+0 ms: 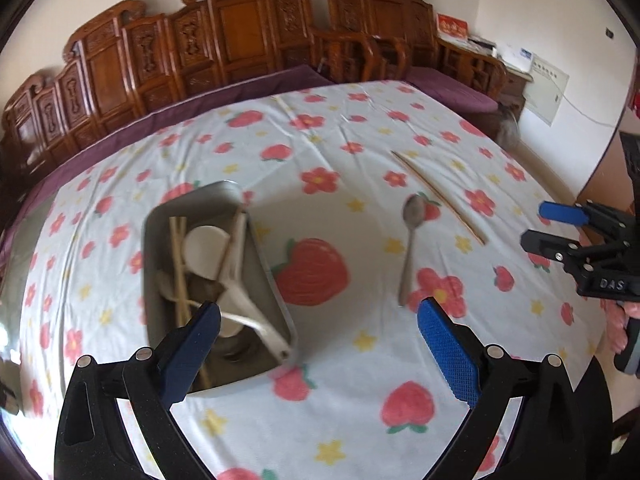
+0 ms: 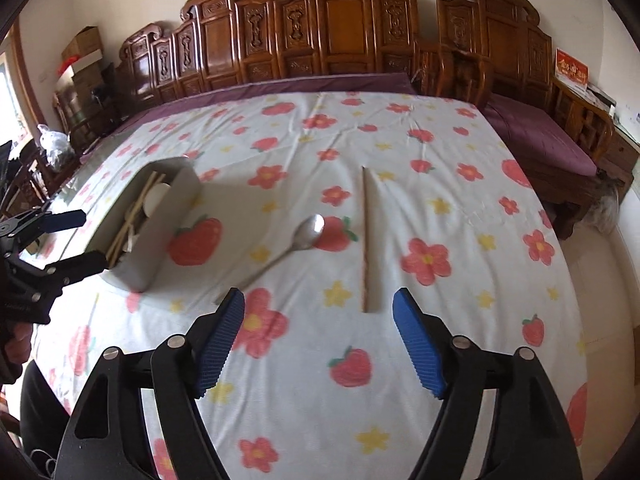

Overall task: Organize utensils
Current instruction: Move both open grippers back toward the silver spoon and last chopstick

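A metal tray (image 1: 160, 224) on the floral tablecloth holds white ceramic spoons (image 1: 240, 280) and wooden chopsticks (image 1: 178, 264); it also shows in the right wrist view (image 2: 176, 200). A metal spoon (image 1: 411, 240) (image 2: 296, 244) and a pair of chopsticks (image 1: 438, 196) (image 2: 366, 240) lie on the cloth to the tray's right. My left gripper (image 1: 318, 328) is open and empty, above the tray's near right corner. My right gripper (image 2: 318, 320) is open and empty, just short of the near ends of the spoon and chopsticks. It also shows in the left wrist view (image 1: 548, 224).
The table is covered by a white cloth with red flowers and strawberries (image 2: 400, 380). Carved wooden benches with purple cushions (image 2: 536, 136) line the far and right sides. Boxes and clutter (image 2: 80, 64) stand at the far left.
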